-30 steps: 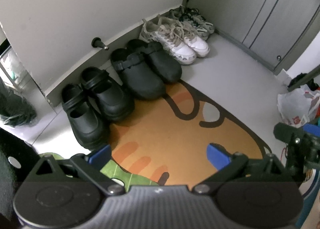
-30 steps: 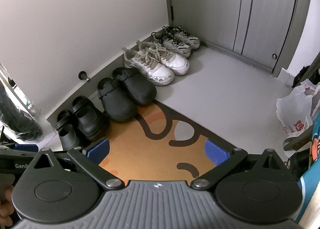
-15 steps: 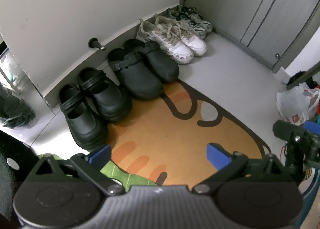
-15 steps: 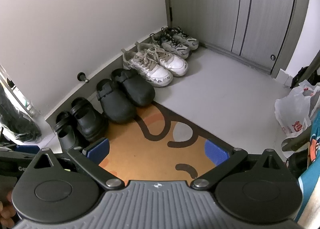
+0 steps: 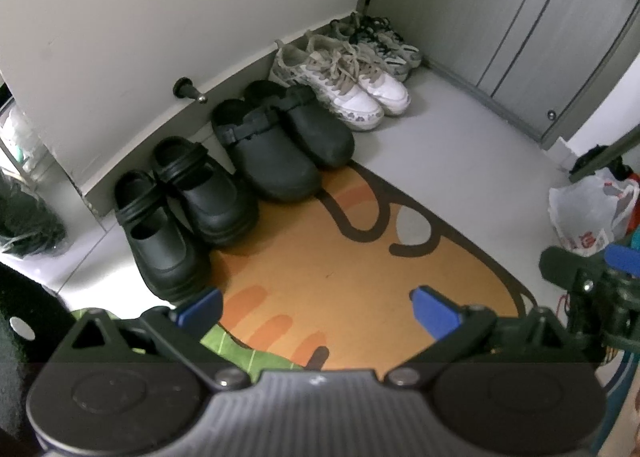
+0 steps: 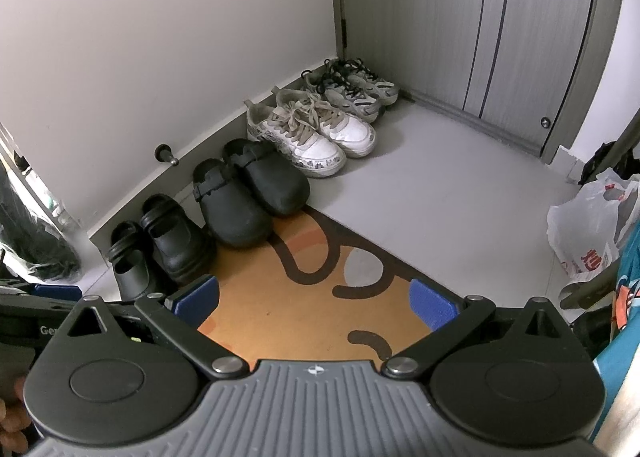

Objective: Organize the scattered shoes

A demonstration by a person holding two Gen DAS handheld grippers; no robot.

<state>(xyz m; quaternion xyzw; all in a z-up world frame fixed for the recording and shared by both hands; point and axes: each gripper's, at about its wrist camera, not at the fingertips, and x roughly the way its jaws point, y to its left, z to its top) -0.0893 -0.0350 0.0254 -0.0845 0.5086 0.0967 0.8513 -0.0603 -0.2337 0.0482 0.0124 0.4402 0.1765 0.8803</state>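
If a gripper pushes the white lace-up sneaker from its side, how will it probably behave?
The white lace-up sneaker has a flat, wide sole, so it would probably slide, not tip. Its loose beige laces look floppy and may drag. It touches its partner, so both likely move together.

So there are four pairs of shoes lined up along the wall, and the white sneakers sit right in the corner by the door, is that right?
Not quite. In the right wrist view the grey sneakers sit in the corner; the white sneakers are next to them. Four pairs along the wall is correct.

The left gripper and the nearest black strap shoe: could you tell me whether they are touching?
Cannot tell. In the left wrist view the left gripper is open, and its blue fingertip overlaps the black strap shoe toe, which may only be perspective.
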